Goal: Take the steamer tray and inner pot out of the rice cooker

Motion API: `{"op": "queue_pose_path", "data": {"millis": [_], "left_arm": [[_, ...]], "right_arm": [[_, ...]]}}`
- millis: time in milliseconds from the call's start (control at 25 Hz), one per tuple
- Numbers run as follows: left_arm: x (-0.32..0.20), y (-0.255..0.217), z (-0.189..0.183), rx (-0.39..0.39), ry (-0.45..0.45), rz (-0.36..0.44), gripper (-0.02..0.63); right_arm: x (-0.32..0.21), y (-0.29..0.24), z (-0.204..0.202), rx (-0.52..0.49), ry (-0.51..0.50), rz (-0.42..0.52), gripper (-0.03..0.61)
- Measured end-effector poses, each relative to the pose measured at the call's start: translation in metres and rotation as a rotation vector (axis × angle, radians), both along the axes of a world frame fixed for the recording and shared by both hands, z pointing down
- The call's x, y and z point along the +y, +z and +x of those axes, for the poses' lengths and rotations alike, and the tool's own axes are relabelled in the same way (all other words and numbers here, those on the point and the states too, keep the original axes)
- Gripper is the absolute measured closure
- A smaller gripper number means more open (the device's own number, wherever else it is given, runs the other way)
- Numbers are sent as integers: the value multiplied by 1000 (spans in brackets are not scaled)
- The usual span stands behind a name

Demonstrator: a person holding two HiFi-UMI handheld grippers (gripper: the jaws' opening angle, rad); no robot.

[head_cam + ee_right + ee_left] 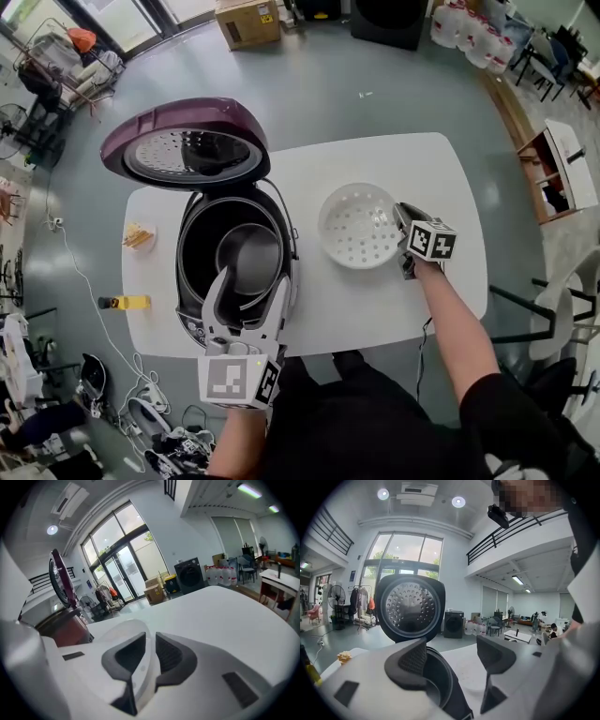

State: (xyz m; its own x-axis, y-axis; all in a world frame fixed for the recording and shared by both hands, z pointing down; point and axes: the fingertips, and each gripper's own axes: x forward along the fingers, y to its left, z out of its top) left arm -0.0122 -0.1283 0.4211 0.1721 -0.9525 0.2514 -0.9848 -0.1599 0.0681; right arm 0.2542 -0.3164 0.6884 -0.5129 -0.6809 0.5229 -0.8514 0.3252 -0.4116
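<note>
Right claw [150, 654] [401, 216]: clenched on the tray's near rim. Tray [356, 225] [119, 631]: out of the cooker [185, 246], low over the table [394, 169] to its right; I cannot tell whether it touches.

Left claw [450, 656] [251, 281]: released, jaws wide, nothing gripped, poised at the cooker's near rim.

Pot [246, 258]: seated in the cooker, lid [186, 150] raised behind.

Step, by my judgement: setting down the tray. Next: free that rim, then pinch the pot's wall and lift it straight up.
</note>
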Motion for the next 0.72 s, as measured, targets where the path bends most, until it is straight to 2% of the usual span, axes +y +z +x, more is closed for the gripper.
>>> {"op": "queue_pose_path", "data": {"millis": [120,320,520,720], "left_arm": [[0,-1,0,4,2,5,282],[2,-6,-8,10,12,19,282],[6,-13,-19,17,32,31,282],[9,-17,-35,25,59,27,275]], "right_arm": [[3,-1,4,49,-21,9,437],[14,-61,2,62,-36,123,437],[42,-155,-24,-11,-77,252,437],[82,-221,-63,-83,-98,327,437]]}}
